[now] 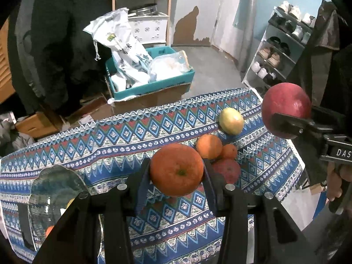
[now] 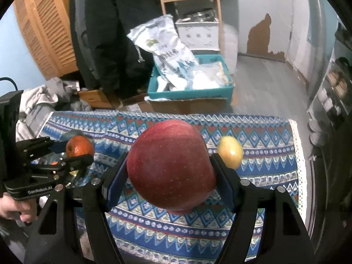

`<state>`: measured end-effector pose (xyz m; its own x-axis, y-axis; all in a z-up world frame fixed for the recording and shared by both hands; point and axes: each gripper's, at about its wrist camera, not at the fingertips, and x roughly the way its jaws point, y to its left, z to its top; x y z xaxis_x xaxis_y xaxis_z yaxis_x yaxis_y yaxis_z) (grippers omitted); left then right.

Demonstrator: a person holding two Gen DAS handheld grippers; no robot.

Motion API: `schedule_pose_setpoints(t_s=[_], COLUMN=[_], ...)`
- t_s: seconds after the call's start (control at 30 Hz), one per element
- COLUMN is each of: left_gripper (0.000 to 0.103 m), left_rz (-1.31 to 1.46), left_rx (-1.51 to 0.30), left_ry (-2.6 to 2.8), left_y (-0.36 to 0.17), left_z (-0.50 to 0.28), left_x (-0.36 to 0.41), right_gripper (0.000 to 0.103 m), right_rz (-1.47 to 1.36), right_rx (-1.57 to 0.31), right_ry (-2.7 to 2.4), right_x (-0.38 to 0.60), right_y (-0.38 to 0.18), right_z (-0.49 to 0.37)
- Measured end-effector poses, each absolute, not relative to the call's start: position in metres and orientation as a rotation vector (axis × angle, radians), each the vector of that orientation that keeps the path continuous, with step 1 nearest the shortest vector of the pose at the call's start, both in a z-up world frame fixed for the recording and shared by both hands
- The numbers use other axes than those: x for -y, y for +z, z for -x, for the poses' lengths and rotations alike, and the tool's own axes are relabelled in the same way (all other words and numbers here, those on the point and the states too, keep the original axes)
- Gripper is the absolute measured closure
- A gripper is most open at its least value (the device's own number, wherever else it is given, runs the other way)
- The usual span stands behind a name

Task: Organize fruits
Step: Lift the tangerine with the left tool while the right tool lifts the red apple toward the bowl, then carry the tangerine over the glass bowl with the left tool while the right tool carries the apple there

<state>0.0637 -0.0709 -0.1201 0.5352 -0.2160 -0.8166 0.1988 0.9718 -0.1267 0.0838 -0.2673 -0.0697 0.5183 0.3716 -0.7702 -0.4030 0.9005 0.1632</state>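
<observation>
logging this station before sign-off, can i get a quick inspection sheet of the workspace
surface: patterned tablecloth covers the table
job's things: orange and red apple both lifted; yellow-green apple, two smaller oranges and another red fruit on the cloth; glass bowl at the left edge
clutter: nothing seen
grippers: left hand-held gripper shut on orange; right hand-held gripper shut on red apple
cables: dark cable
surroundings: teal box of bags, shoe rack, wooden shelf

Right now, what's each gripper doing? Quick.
Left gripper: closed on the orange, lifted off the table.
Right gripper: closed on the red apple, also in the air.
</observation>
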Motion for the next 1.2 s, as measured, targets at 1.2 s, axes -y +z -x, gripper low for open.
schedule_pose_setpoints(t_s=[1.2], left_gripper=[0.057], left_rz=[0.145], left_rx=[-0.917], left_ry=[-0.103], left_y=[-0.093], left_z=[-0.035], left_x=[-0.045], right_gripper=[0.030], right_rz=[0.102], right_rx=[-0.891], right_ry=[0.659], right_x=[0.132], right_y=[-0.043], right_z=[-0.086])
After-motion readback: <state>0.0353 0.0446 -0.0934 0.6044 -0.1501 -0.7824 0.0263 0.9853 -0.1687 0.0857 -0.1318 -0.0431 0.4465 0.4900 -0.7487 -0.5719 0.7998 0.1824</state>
